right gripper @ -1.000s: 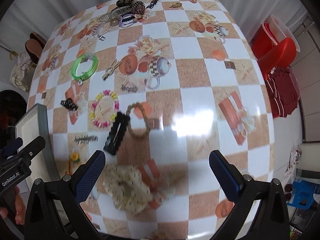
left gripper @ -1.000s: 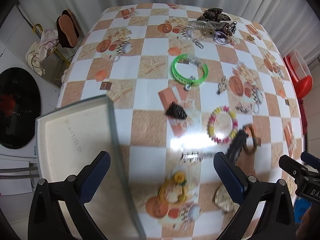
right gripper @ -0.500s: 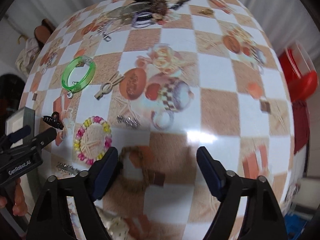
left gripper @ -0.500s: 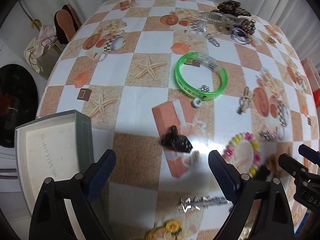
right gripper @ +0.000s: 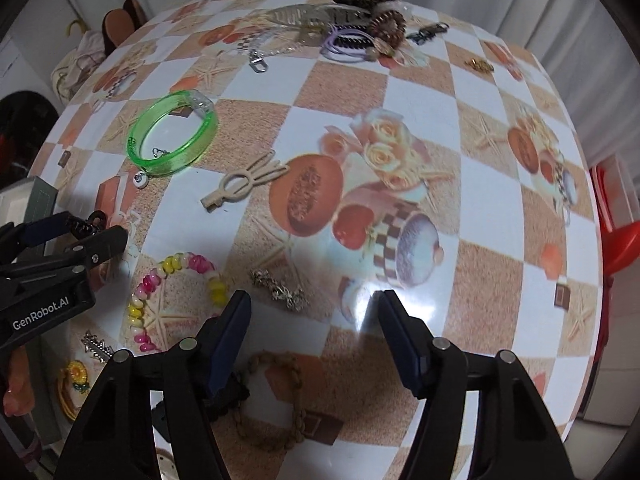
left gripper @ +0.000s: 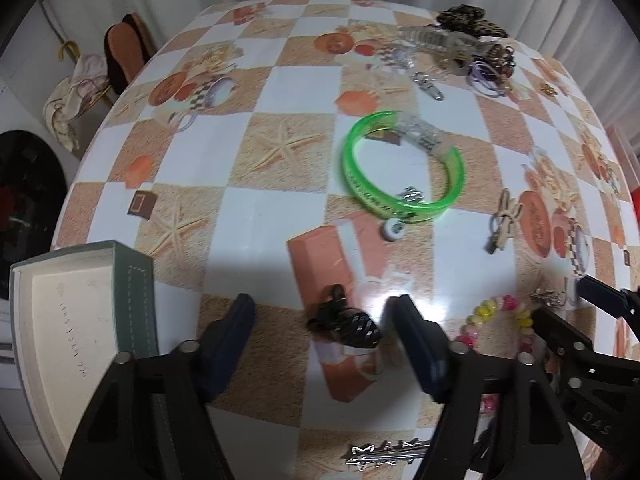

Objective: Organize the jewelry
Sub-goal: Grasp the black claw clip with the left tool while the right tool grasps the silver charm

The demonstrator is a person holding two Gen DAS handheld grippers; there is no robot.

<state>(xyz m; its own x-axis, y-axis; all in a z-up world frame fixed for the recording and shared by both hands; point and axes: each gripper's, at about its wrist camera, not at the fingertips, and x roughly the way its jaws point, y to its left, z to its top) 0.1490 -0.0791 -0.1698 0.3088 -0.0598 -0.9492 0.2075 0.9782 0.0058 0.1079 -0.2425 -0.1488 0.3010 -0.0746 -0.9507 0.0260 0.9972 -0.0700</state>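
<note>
My left gripper (left gripper: pixel 326 322) is open, low over the table, with a small black hair claw (left gripper: pixel 347 326) lying between its fingers, nearer the right one. An open grey jewelry box (left gripper: pixel 80 320) with a cream lining sits at its left. My right gripper (right gripper: pixel 314 316) is open and empty, with a small silver charm (right gripper: pixel 280 290) just ahead of its fingers. A pink and yellow bead bracelet (right gripper: pixel 176 292) lies to its left, and a braided brown bracelet (right gripper: pixel 280 396) lies under it. A green bangle (left gripper: pixel 400 172) lies farther out.
A pile of hair ties and clips (right gripper: pixel 352 20) lies at the table's far edge. A beige wooden clip (right gripper: pixel 244 186), a silver spiky barrette (left gripper: pixel 384 454) and a yellow flower tie (right gripper: pixel 74 380) lie on the checked tablecloth (left gripper: pixel 280 92). A red bin (right gripper: pixel 616 232) stands at the right.
Both grippers have moved forward and lower over the table. The black hair claw now lies between the left fingers. The right gripper has passed over the brown bracelet toward the silver charm.
</note>
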